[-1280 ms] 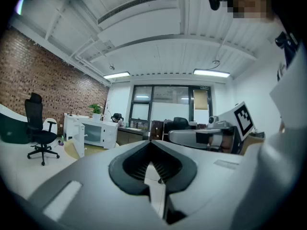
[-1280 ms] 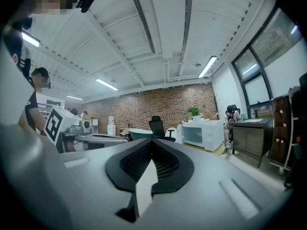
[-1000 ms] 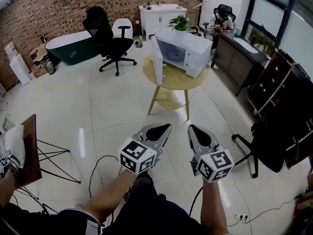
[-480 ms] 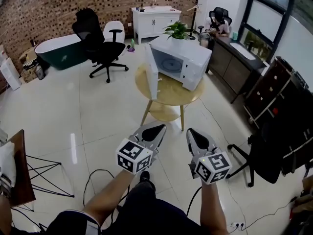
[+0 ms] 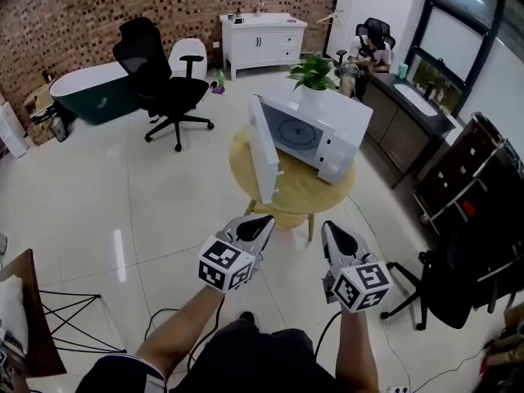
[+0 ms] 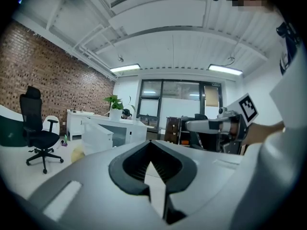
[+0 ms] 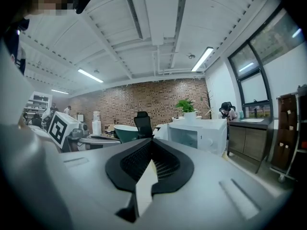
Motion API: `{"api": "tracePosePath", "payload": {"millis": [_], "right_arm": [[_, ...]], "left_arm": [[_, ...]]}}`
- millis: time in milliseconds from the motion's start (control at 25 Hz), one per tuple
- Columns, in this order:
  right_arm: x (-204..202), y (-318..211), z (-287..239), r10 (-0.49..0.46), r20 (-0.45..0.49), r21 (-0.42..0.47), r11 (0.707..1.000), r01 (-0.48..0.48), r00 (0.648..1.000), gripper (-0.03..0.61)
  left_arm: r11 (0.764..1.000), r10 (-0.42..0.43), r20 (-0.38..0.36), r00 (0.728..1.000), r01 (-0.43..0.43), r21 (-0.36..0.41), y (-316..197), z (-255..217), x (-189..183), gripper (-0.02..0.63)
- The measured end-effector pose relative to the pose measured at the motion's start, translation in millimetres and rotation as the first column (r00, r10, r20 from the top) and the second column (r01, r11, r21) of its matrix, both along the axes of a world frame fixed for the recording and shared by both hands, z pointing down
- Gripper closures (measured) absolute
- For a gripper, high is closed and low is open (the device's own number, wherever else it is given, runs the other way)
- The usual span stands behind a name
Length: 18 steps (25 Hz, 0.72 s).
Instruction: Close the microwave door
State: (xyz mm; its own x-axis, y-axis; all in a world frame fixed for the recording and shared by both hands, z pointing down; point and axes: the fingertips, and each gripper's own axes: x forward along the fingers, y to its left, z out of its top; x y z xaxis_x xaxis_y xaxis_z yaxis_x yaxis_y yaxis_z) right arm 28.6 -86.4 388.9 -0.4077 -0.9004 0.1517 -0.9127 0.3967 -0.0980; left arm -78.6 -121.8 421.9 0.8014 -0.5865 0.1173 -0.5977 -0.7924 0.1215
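The microwave (image 5: 315, 133) stands on the table (image 5: 307, 195), its door (image 5: 264, 160) open over the near edge. The left gripper (image 5: 260, 221) and right gripper (image 5: 334, 229) are both clenched, apparently empty, well apart from it.

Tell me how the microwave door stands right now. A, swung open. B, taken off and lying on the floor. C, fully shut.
A: the door stands swung out from the left side of the microwave, leaving the cavity open to view, on the round wooden table.
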Motion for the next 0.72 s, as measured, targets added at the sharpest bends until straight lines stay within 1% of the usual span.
{"api": "tracePosePath", "payload": {"millis": [160,320,520,720], "right_arm": [[5.5,-33.3,2.2,0.013,-0.005,-0.014,1.000,-0.013,1.000,0.577],[10.8,-67.8,8.7,-0.001,0.000,-0.031,1.000,0.001,1.000,0.577],[17.4,-116.9,12.1,-0.056,0.009,-0.025,0.998,0.056,0.998,0.577],[26.6,-157.8,13.1,-0.105,0.021,-0.028,0.994,0.105,0.994,0.577]], "left_arm": [[1.000,-0.008,0.029,1.000,0.008,-0.002,-44.0,7.6,-3.3,0.602],[0.999,-0.040,0.048,0.998,0.041,-0.017,-87.6,16.6,-4.3,0.602],[0.997,-0.075,0.097,0.992,0.078,-0.024,-138.6,32.0,1.4,0.601],[0.993,-0.104,0.131,0.986,0.111,-0.050,-171.4,49.0,3.5,0.601]]}}
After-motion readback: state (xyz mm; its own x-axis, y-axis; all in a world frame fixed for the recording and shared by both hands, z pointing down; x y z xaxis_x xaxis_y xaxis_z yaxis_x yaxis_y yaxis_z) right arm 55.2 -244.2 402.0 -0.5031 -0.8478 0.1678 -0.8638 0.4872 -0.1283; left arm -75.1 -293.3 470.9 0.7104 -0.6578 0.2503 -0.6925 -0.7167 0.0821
